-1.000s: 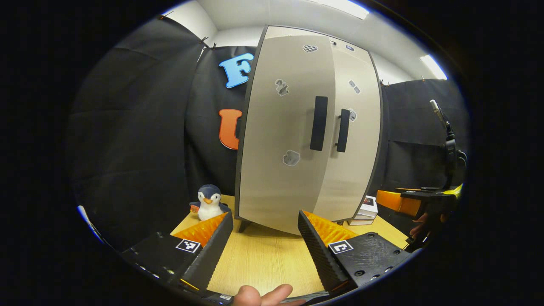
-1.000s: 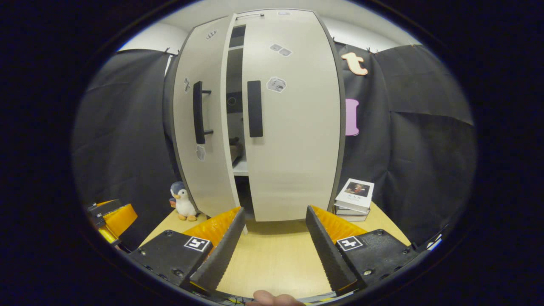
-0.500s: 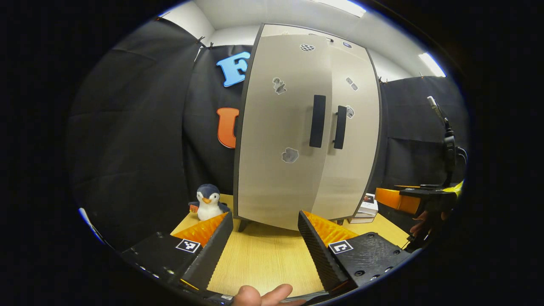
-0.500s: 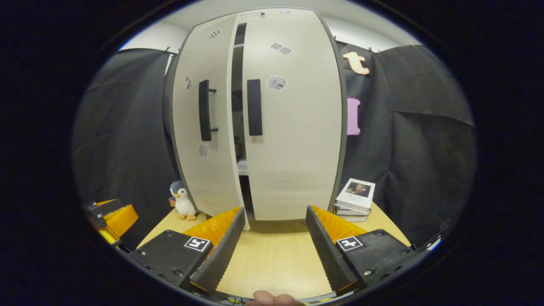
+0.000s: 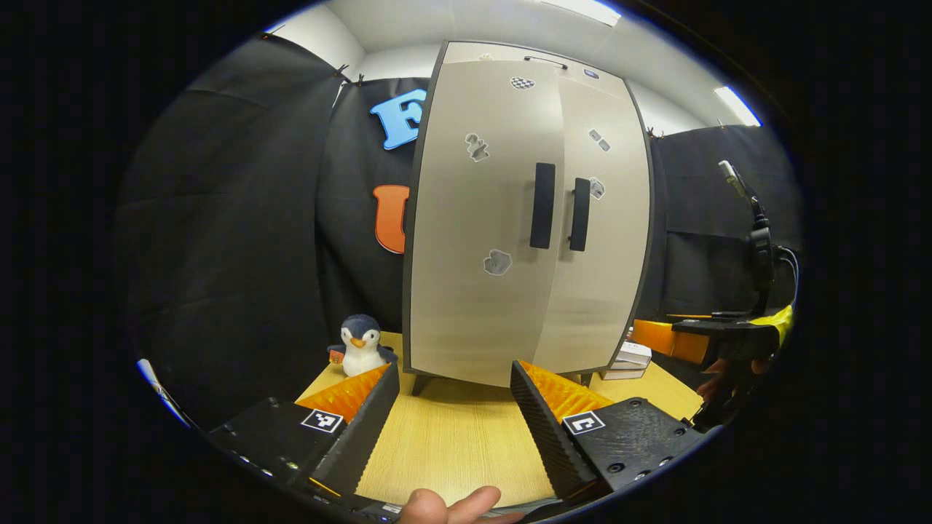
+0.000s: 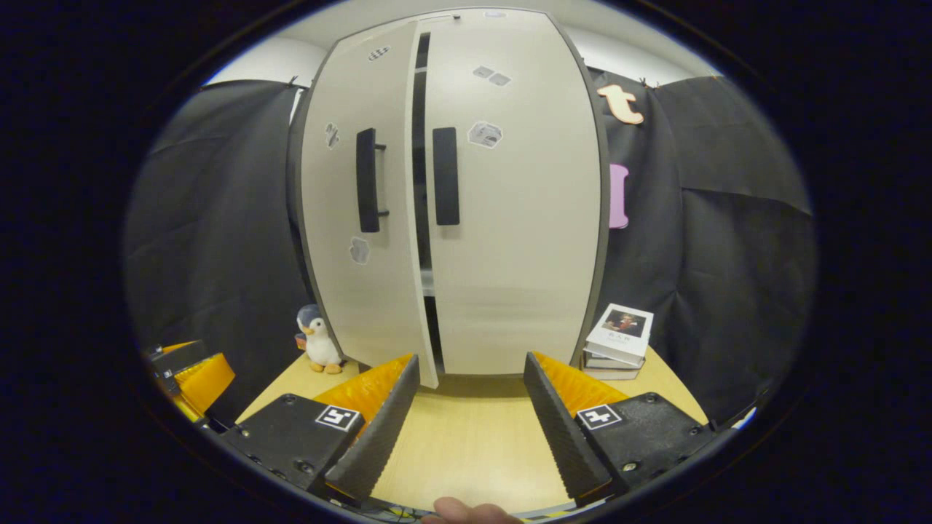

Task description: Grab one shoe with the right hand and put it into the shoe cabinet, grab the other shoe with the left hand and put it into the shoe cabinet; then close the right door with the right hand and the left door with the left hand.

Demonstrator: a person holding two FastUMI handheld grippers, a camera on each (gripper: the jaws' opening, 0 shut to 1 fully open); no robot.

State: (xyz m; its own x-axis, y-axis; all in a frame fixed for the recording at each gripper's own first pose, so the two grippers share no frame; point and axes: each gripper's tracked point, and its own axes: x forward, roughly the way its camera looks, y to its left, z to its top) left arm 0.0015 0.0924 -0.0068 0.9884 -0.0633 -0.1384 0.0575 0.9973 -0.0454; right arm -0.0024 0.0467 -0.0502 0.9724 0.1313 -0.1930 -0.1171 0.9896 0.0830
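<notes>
Ahead of both your grippers stands the shoe cabinet (image 6: 510,291), a tall pale cupboard on a wooden table (image 6: 473,444). Your right gripper (image 6: 470,422) has its fingers spread wide with nothing between them, and so does your left gripper (image 5: 455,426). Seen from the right gripper, the right door (image 6: 517,218) sits flush, while the left door (image 6: 364,240) stands slightly ajar, leaving a narrow dark gap beside it. The shoes cannot be made out through that gap, so they are probably inside.

The left door is likely a light, stiff board that swings freely on its hinges, so a gentle push should seat it. Its smooth face may let a fingertip slide; the black bar handle (image 5: 542,205) straight ahead of your left gripper offers surer purchase. A toy penguin (image 5: 359,346) stands beyond your left gripper's left finger, clear of the door.
</notes>
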